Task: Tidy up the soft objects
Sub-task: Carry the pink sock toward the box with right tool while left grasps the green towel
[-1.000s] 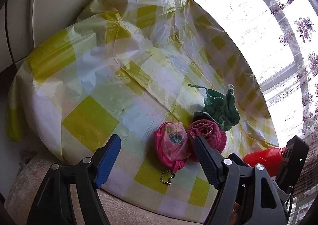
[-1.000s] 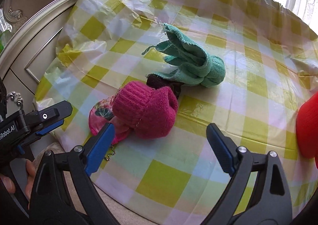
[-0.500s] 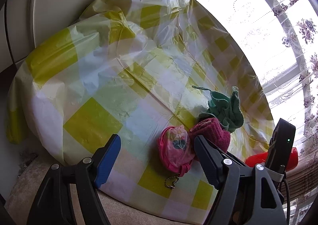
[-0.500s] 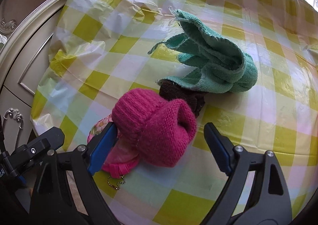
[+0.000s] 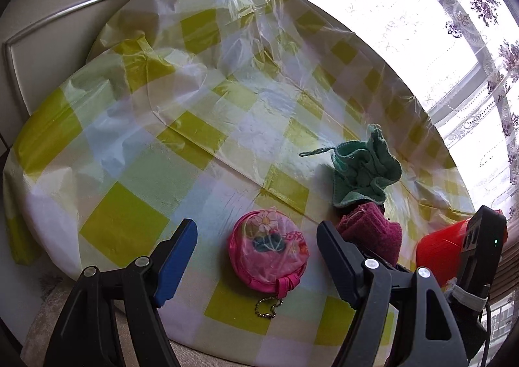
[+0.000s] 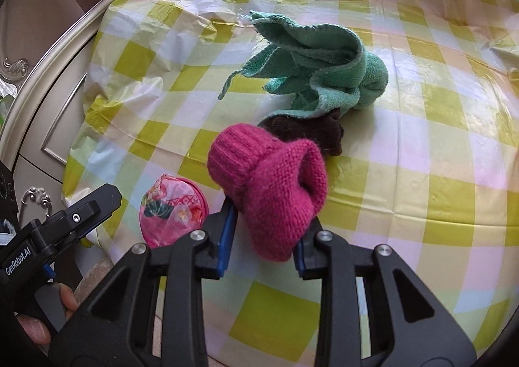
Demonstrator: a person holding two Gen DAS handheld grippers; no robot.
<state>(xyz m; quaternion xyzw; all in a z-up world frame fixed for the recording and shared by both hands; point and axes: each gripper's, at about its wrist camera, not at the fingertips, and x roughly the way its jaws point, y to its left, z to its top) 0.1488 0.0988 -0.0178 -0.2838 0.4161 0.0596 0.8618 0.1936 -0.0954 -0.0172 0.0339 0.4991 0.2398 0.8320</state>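
Observation:
My right gripper (image 6: 264, 232) is shut on a magenta knitted piece (image 6: 269, 178), which also shows in the left wrist view (image 5: 373, 230). Behind it lie a dark brown cloth (image 6: 311, 133) and a crumpled green towel (image 6: 318, 65), also seen in the left wrist view (image 5: 363, 172). A round pink floral pouch (image 5: 269, 248) with a bead chain lies on the checked table; my left gripper (image 5: 256, 253) is open, its jaws either side of the pouch, apart from it. The pouch shows in the right wrist view (image 6: 173, 211) too.
The round table wears a yellow-checked plastic cloth (image 5: 201, 140). A red object (image 5: 441, 250) sits at the table's right edge. A cream cabinet (image 6: 42, 101) stands to the left. Lace curtains (image 5: 454, 42) hang behind.
My right gripper has moved forward and closed on the magenta knit. The left gripper has shifted so the pink pouch lies between its open jaws.

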